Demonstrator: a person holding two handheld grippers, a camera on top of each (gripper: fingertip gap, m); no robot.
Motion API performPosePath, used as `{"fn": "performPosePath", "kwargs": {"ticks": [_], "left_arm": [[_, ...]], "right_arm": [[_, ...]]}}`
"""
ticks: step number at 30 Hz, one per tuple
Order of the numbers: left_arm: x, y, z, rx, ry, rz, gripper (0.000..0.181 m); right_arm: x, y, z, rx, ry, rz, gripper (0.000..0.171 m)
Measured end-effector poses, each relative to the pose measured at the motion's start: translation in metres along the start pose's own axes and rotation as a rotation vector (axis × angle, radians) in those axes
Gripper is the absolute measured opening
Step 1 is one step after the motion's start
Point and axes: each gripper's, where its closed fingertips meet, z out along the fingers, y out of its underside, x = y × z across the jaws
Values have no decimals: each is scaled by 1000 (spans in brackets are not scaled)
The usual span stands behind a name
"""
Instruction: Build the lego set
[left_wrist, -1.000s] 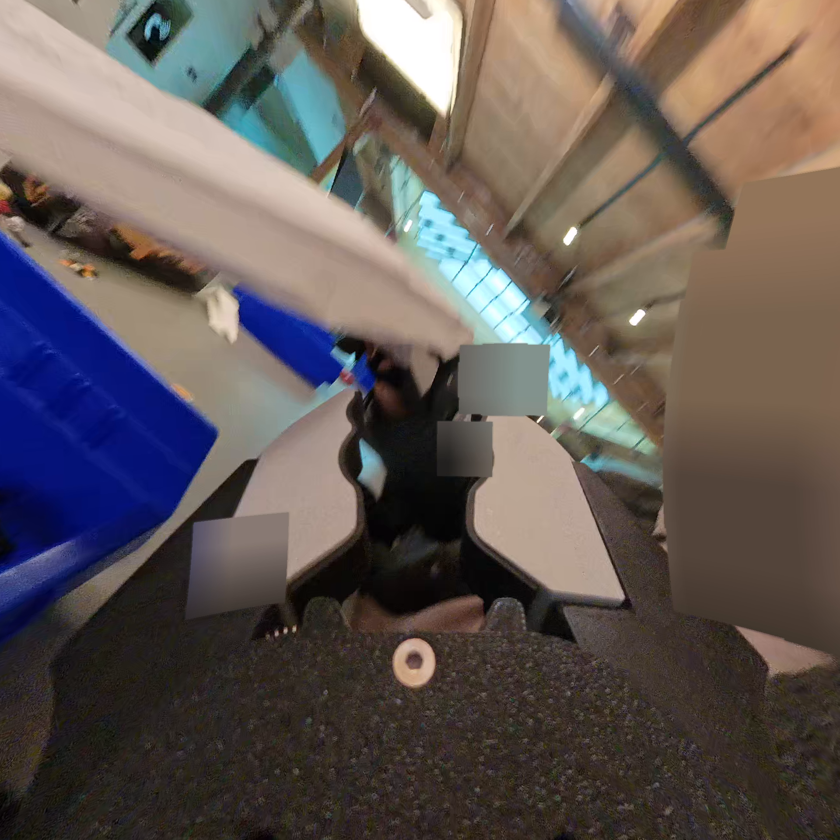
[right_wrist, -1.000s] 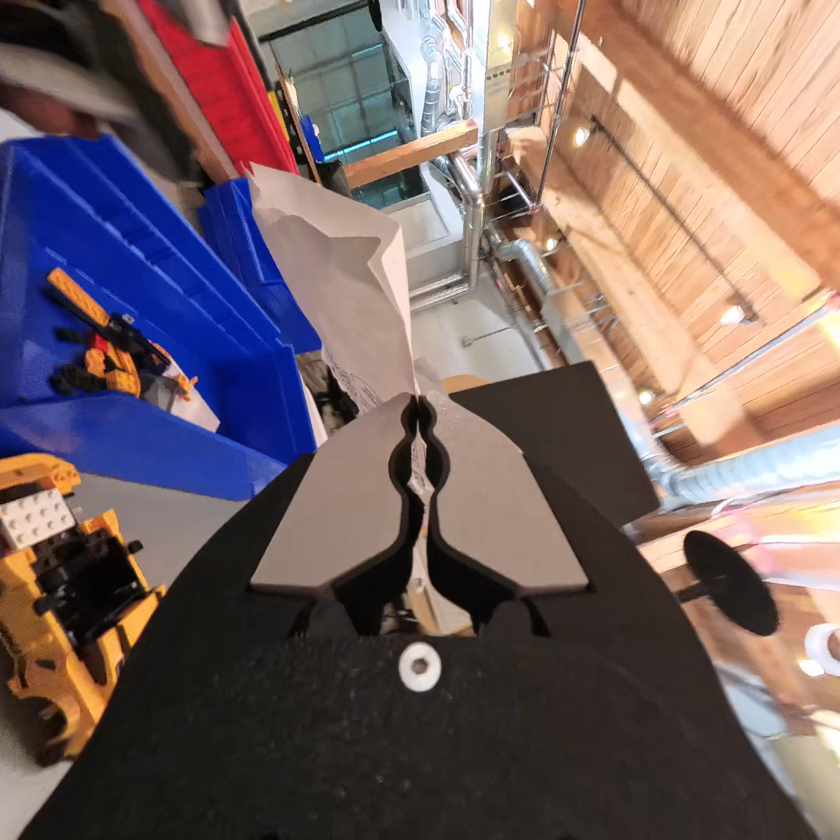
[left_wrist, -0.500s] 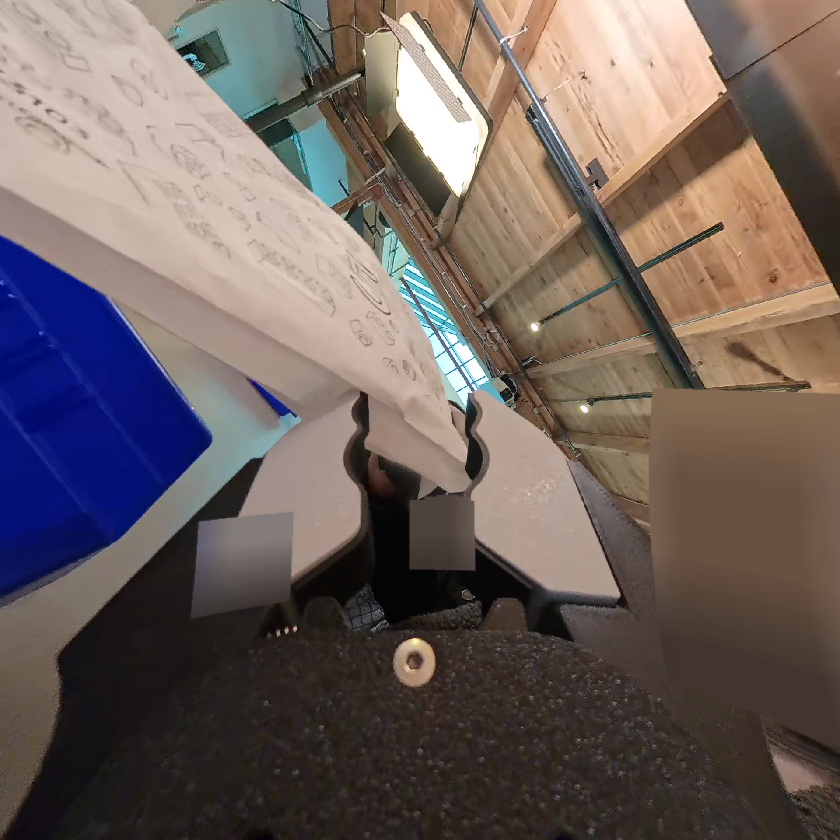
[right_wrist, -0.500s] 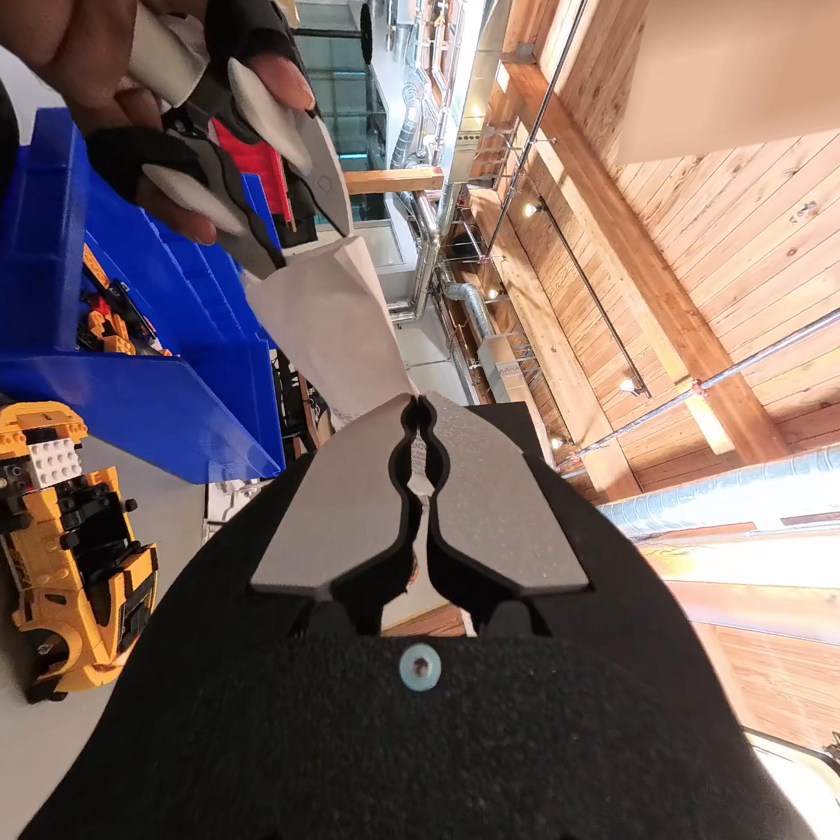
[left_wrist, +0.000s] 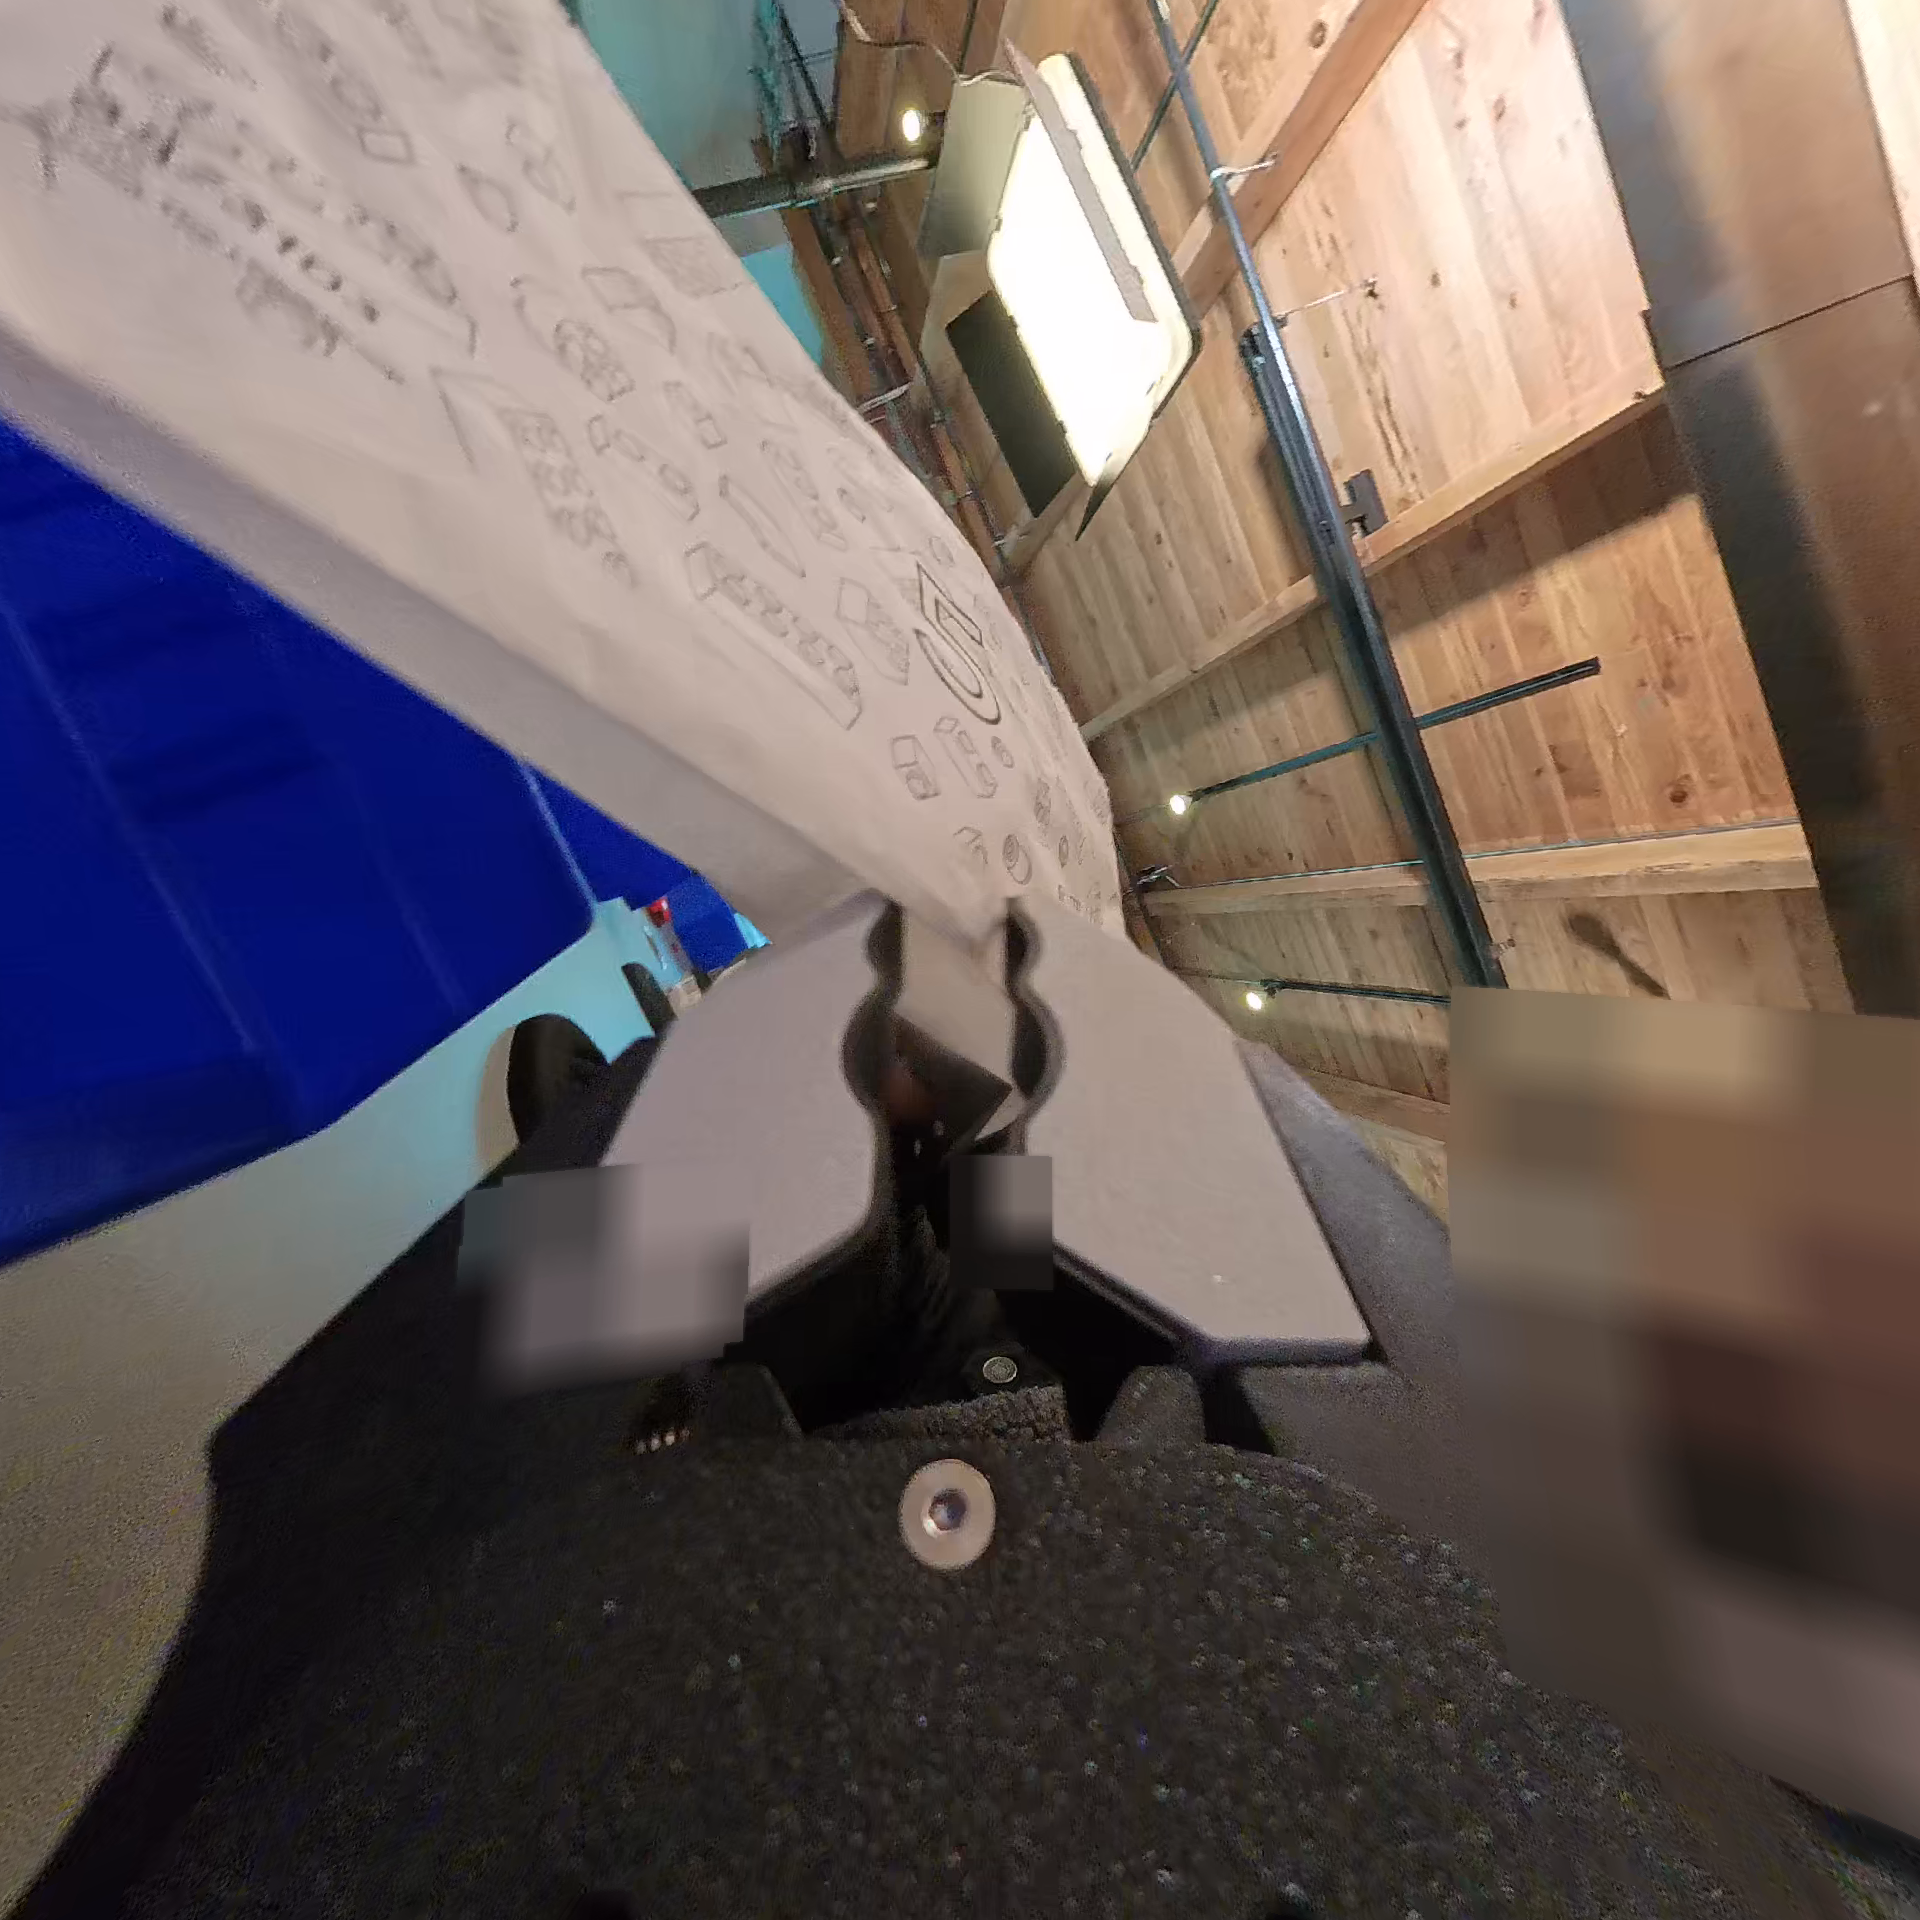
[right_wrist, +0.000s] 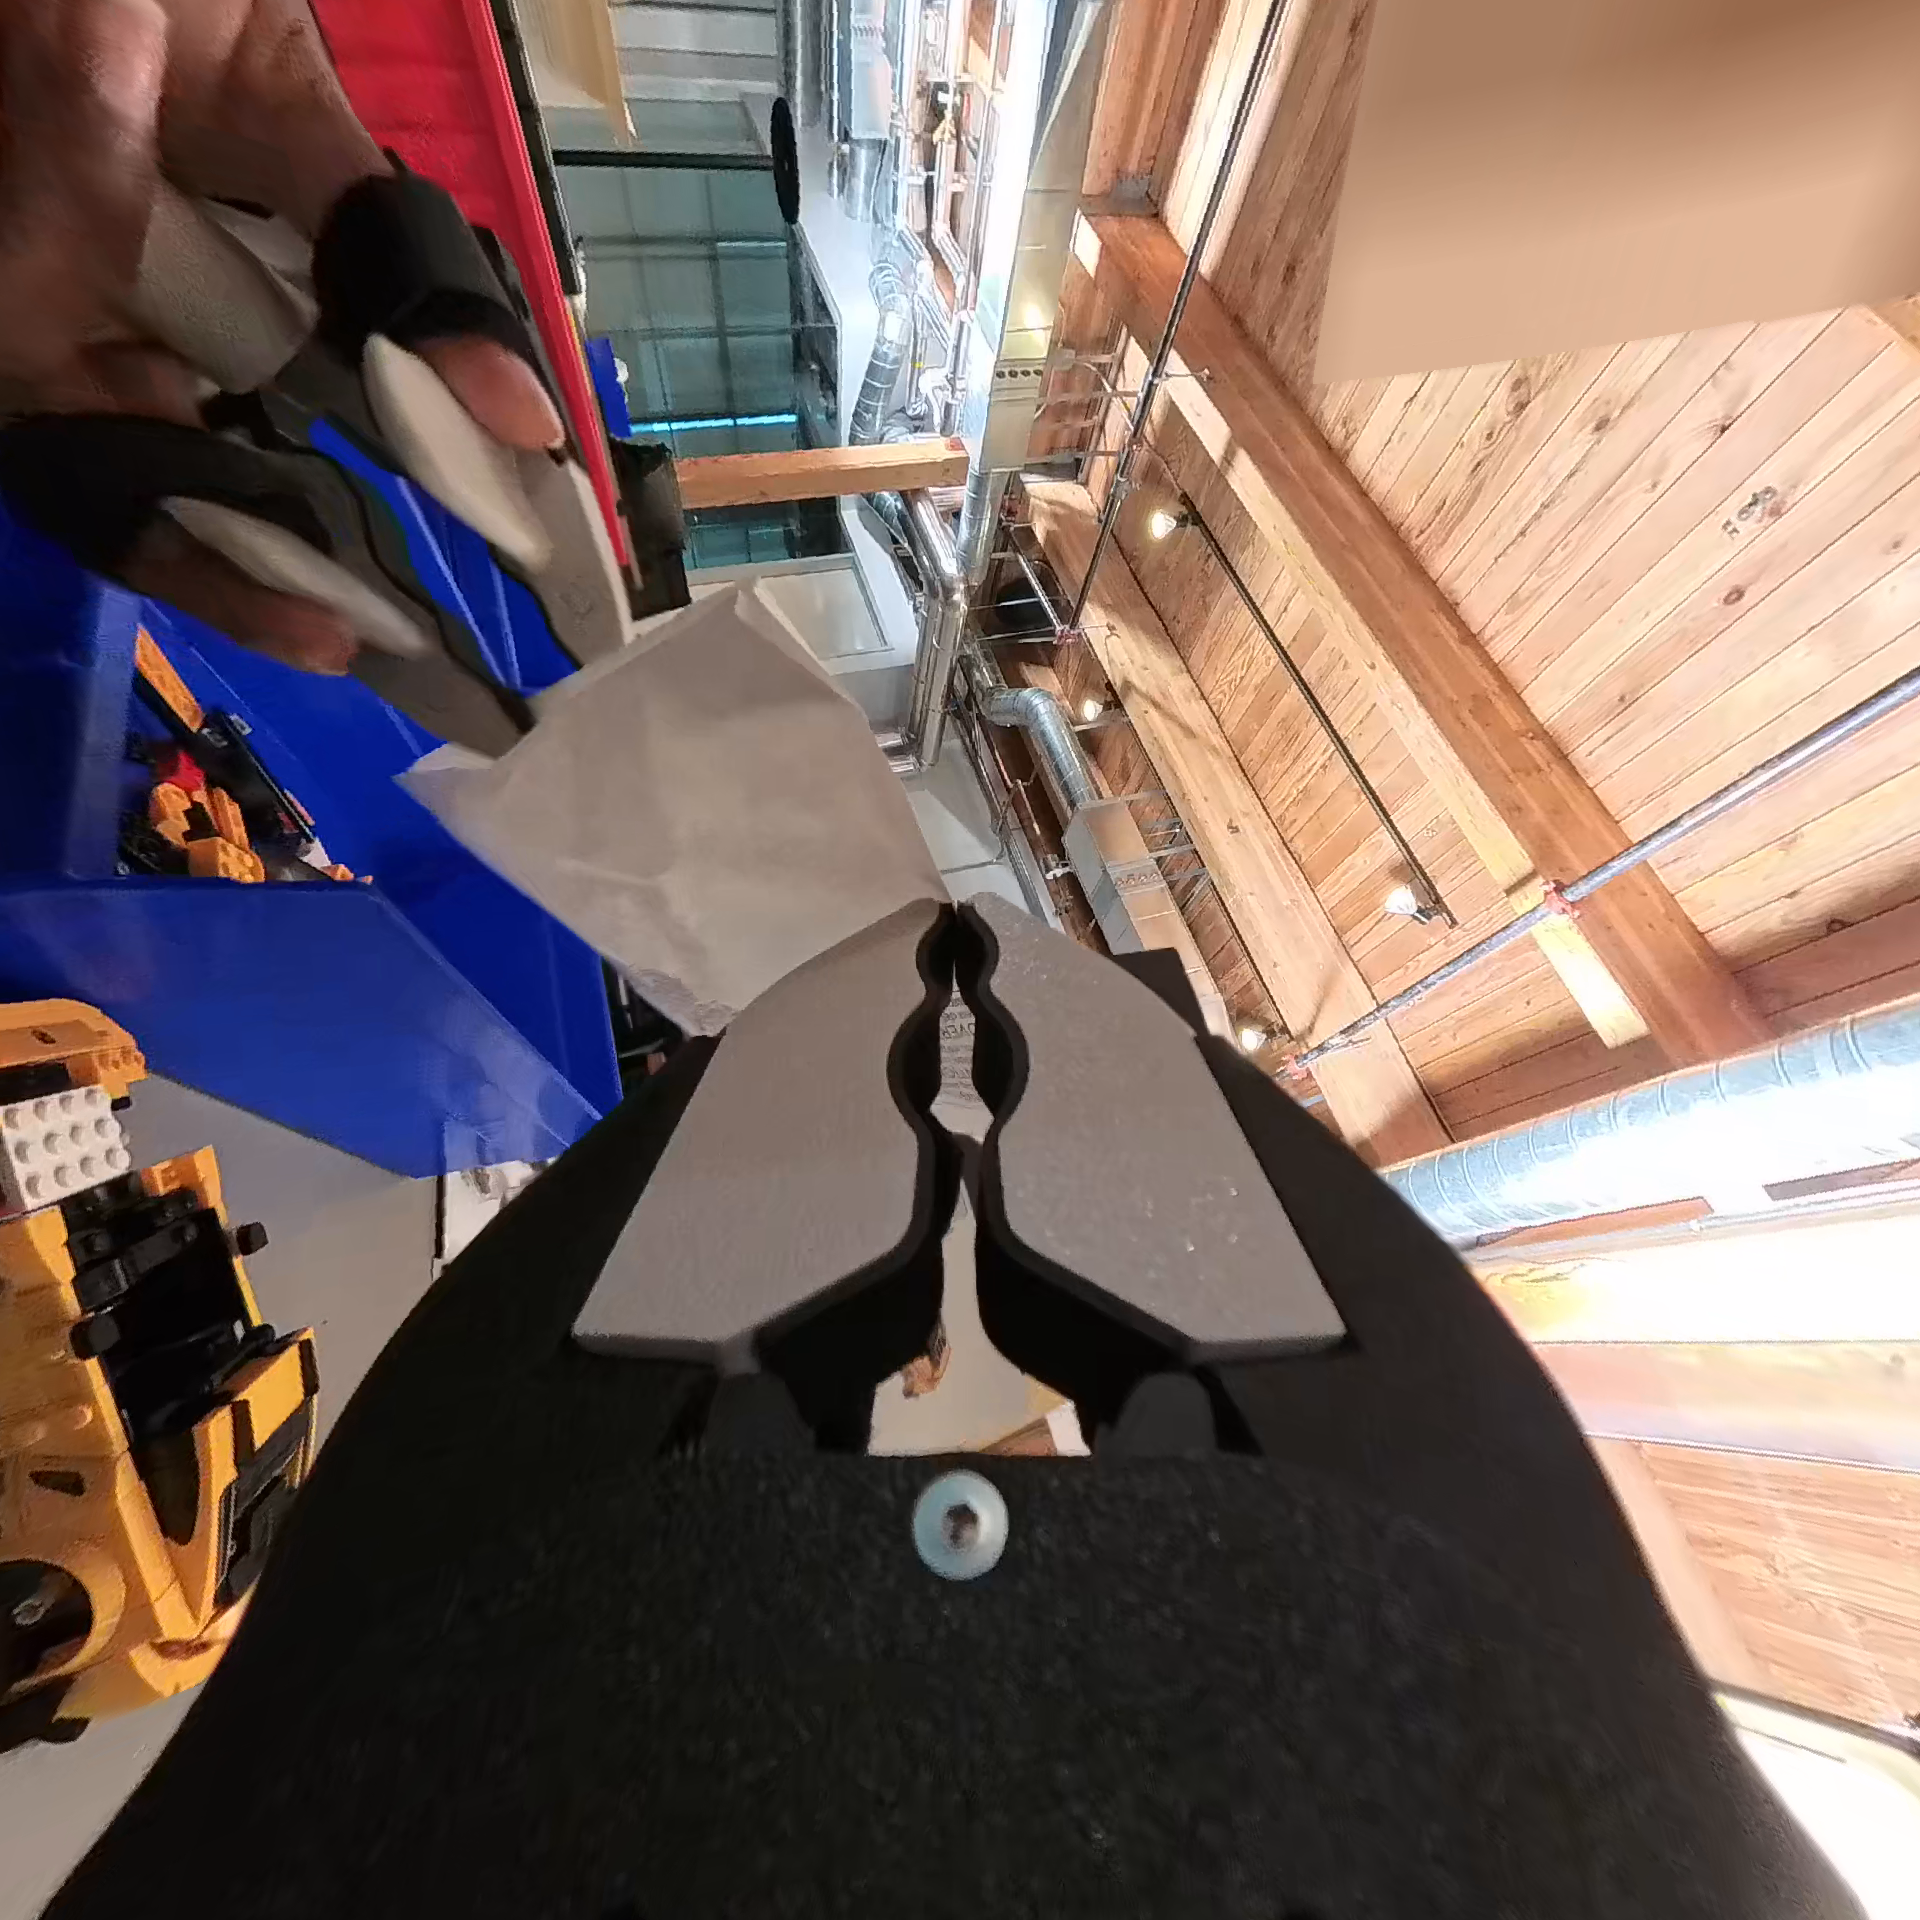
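Here, closest to the right wrist camera, the right gripper (right_wrist: 954, 920) has its two grey fingers pressed together at the tips, and they pinch one edge of a white paper bag (right_wrist: 707, 821). At the left border of this view one partly built yellow and black lego vehicle (right_wrist: 114, 1361) lies on the grey table (right_wrist: 332, 1205), with one white studded brick on its upper part. Just behind the vehicle stands one blue bin (right_wrist: 312, 997); inside it some loose orange and black pieces (right_wrist: 197, 821) are visible, but they are too many and too small to count. Above the bin, the left gripper (right_wrist: 530, 675), held by a hand (right_wrist: 114, 187), meets the far edge of the same bag. In the left wrist view the fingers of the left gripper (left_wrist: 951, 925) stand a little apart, with the corner of the paper bag (left_wrist: 499, 416) between them; whether they really press it I cannot tell. The bag carries small printed drawings of bricks. A blue bin (left_wrist: 239, 862) is below the bag. Farthest away is a wooden ceiling (right_wrist: 1558, 623) with pipes and several small lamps.
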Motion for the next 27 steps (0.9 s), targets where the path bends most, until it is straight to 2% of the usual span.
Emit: {"fn": "performPosePath", "kwargs": {"ticks": [1,6,10,12,15,20,23,27], "left_arm": [[4,-1,0,1,9,19,9],[33,-18,-5,16,-13,212,1],[65,-61,-23,104,-60,351,0],[77,-98,-41,180,-124,424,0],[79,-172,-75,333,-283,489,0],[46,-289,-128,540,-539,475,0],[18,-340,-138,591,-640,427,0],[-11,-392,-122,619,-702,372,0]], "right_arm": [[0,-2,0,4,-4,-4,0],[-6,9,3,-47,-21,33,2],[-5,29,2,-123,-26,178,6],[-7,41,0,-162,-45,267,6],[-18,68,-5,-238,-83,414,5],[-40,106,-12,-343,-127,550,2],[-51,120,-12,-381,-141,588,0],[-63,137,-14,-422,-154,630,0]]}}
